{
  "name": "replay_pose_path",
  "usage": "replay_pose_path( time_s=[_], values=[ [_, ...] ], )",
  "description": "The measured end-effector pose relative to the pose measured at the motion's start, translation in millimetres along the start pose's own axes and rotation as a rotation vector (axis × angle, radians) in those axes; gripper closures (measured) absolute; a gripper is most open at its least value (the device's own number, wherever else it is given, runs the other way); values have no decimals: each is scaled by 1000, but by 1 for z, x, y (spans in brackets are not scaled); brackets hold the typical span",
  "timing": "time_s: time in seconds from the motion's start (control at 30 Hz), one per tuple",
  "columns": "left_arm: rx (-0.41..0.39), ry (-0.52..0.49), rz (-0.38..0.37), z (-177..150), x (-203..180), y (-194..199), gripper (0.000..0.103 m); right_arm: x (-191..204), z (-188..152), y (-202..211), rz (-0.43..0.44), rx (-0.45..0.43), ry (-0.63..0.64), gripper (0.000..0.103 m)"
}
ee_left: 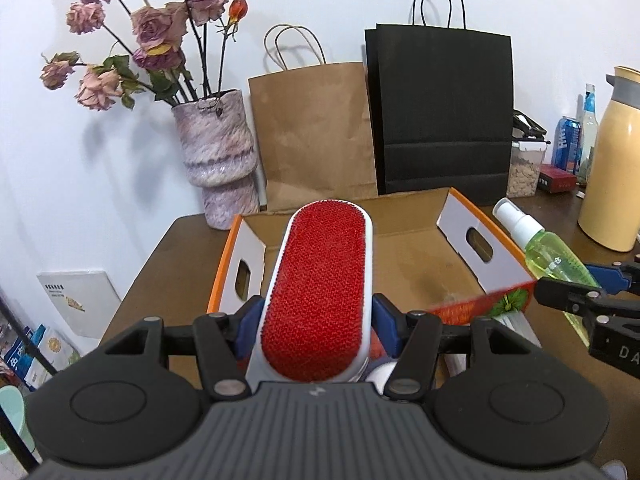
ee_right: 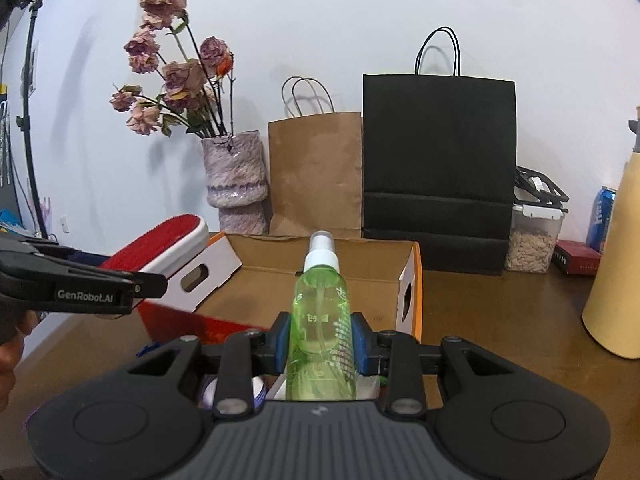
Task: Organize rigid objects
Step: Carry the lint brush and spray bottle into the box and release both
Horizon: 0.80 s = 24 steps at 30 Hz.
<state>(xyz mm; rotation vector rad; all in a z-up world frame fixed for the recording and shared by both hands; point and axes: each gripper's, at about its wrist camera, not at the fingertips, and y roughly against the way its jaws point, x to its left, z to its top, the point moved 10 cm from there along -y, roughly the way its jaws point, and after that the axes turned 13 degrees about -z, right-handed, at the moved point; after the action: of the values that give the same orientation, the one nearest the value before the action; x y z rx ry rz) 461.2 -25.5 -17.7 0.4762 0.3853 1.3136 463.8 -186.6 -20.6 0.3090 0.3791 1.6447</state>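
The left claw (ee_left: 316,320) is clamped on a red lint brush (ee_left: 320,284), held above the near left part of the open cardboard box (ee_left: 404,248) on the brown counter (ee_left: 160,264). The right claw (ee_right: 322,340) grips a green spray bottle (ee_right: 322,320) by its body, nozzle pointing toward the box's far wall. Behind the box stand a vase of dried roses (ee_left: 218,160), a brown paper bag (ee_left: 312,132) and a black bag (ee_left: 444,112).
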Motion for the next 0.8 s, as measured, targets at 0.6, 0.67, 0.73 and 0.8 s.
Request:
replay_pose_path(
  time_s=[0.6, 0.67, 0.73, 0.8],
  values=[
    [66, 18, 45, 48, 40, -101, 44, 14, 42, -115, -21, 69, 30, 73],
    [77, 24, 49, 49, 45, -112, 44, 17, 42, -128, -22, 84, 37, 73],
    [88, 30, 52, 49, 49, -122, 44, 20, 41, -139, -26, 101, 49, 73],
    [98, 34, 55, 49, 52, -131, 44, 22, 38, -148, -30, 120, 57, 73]
  ],
)
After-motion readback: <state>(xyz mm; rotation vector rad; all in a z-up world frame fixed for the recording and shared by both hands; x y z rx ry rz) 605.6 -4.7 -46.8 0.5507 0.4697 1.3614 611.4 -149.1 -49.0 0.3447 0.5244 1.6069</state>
